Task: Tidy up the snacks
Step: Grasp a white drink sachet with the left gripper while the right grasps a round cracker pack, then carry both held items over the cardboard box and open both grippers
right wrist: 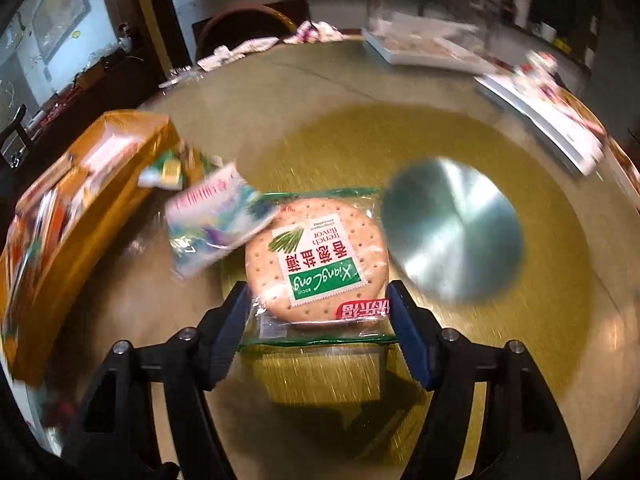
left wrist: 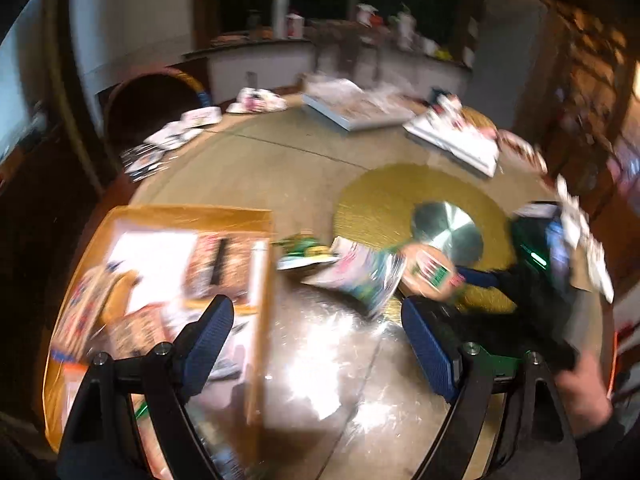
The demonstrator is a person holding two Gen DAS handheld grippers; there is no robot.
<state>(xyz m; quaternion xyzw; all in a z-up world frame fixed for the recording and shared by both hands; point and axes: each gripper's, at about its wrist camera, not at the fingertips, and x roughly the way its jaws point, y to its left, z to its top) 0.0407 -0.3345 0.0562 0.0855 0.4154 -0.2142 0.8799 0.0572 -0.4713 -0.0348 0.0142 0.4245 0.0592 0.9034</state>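
The round cracker pack (right wrist: 318,266) is clamped between the right gripper (right wrist: 318,330) jaws, lifted near the gold mat (right wrist: 560,280). Only the wrapper edge looks pinched, so it could slip or get crushed. The left gripper (left wrist: 316,344) is held wide apart, empty, right of the orange box (left wrist: 262,300).

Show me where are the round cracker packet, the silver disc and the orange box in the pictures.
round cracker packet (right wrist: 316,264): right wrist view, on its green and white label.
silver disc (right wrist: 452,232): right wrist view, on the middle of its shiny face.
orange box (left wrist: 264,312): left wrist view, on its right side wall.
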